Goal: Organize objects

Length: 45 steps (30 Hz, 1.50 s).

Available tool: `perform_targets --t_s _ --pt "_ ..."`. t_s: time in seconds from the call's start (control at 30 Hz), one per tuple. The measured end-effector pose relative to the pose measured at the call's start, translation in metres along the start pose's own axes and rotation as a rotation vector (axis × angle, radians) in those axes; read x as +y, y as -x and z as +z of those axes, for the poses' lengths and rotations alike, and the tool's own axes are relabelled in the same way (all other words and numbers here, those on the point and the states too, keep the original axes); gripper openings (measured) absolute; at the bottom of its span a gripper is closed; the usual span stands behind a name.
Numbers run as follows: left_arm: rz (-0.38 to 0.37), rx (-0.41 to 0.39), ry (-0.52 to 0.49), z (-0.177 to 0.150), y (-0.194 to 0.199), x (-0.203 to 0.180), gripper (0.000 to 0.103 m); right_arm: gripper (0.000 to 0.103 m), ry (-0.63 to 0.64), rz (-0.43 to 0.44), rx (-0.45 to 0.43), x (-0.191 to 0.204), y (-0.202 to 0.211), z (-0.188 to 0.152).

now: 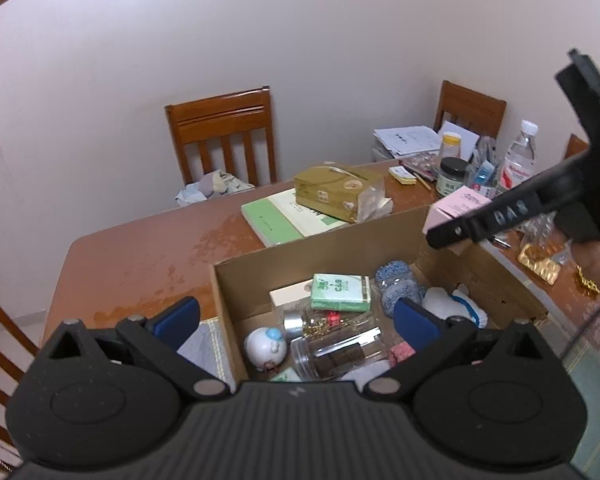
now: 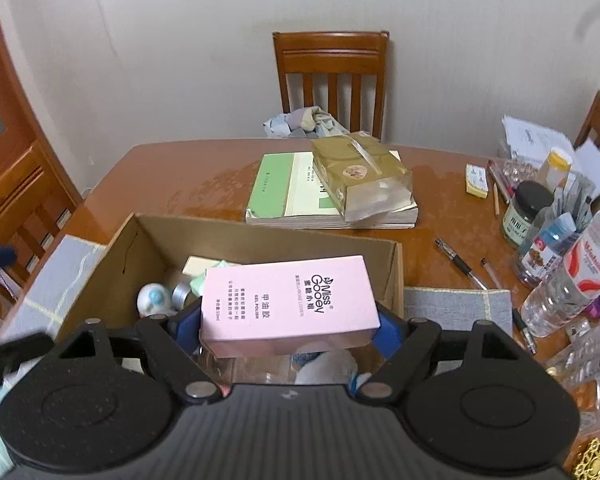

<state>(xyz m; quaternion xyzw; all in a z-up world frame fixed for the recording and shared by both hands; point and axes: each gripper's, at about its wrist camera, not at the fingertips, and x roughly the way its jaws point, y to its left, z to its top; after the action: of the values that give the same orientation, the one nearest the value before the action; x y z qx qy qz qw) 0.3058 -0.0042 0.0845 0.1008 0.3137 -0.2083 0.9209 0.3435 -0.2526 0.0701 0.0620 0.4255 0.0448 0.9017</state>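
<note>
- The brown tabletop point(image 2: 188, 184) carries the whole clutter, with wooden chairs point(image 2: 332, 76) drawn up around it
- An open cardboard box point(image 1: 260, 280) sits on the near part of the tabletop, partly on a grey placemat point(image 2: 456, 304)
- Behind the box lies a green-and-white book point(image 2: 284, 192) with a gold gift box point(image 2: 360, 172) resting on top of it
- At the right edge of the tabletop stand a clear water bottle point(image 2: 572, 280) and a dark-lidded jar point(image 2: 524, 212), with two pens point(image 2: 460, 264) lying just beside them
- The left claw point(image 1: 296, 320) hovers over the box with its blue pads spread wide and nothing between them
- The right claw point(image 2: 290, 328) is clamped on a pink carton point(image 2: 288, 304), one blue pad pressed to each short end
- The pink carton is held flat above the box opening, over the right half of the box in the left wrist view
- Inside the box lie a green packet point(image 1: 340, 292), a clear plastic jar point(image 1: 336, 350) on its side, a small white figurine point(image 1: 266, 346) and a blue scrubber point(image 1: 396, 280)
</note>
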Motion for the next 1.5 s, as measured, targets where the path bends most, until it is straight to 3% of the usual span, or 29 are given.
perform_targets --t_s 0.47,0.53,0.77,1.0,1.13,1.23,1.5 --pt "0.056 0.026 0.144 -0.010 0.000 0.027 0.102 0.089 -0.164 -0.032 0.154 -0.014 -0.059 0.029" --pt "0.066 0.022 0.139 -0.011 0.000 0.028 0.102 0.103 -0.176 -0.056 0.149 -0.014 -0.060 0.031" --pt "0.077 0.011 0.134 -0.011 0.002 0.030 0.102 0.103 -0.179 -0.083 0.137 -0.014 -0.047 0.038" --pt "0.094 -0.003 0.125 -0.009 0.010 0.025 0.102 0.103 -0.066 -0.125 0.060 0.001 -0.004 0.040" --pt "0.142 -0.062 0.134 -0.008 0.021 0.020 0.102 0.103 0.022 -0.197 0.012 0.016 0.020 0.024" --pt "0.142 -0.062 0.129 -0.008 0.027 0.015 0.102 0.103 0.029 -0.224 0.018 0.022 0.027 0.005" --pt "0.146 0.088 0.272 -0.035 0.024 0.005 0.102 0.103 -0.054 -0.217 0.096 0.029 0.028 -0.065"
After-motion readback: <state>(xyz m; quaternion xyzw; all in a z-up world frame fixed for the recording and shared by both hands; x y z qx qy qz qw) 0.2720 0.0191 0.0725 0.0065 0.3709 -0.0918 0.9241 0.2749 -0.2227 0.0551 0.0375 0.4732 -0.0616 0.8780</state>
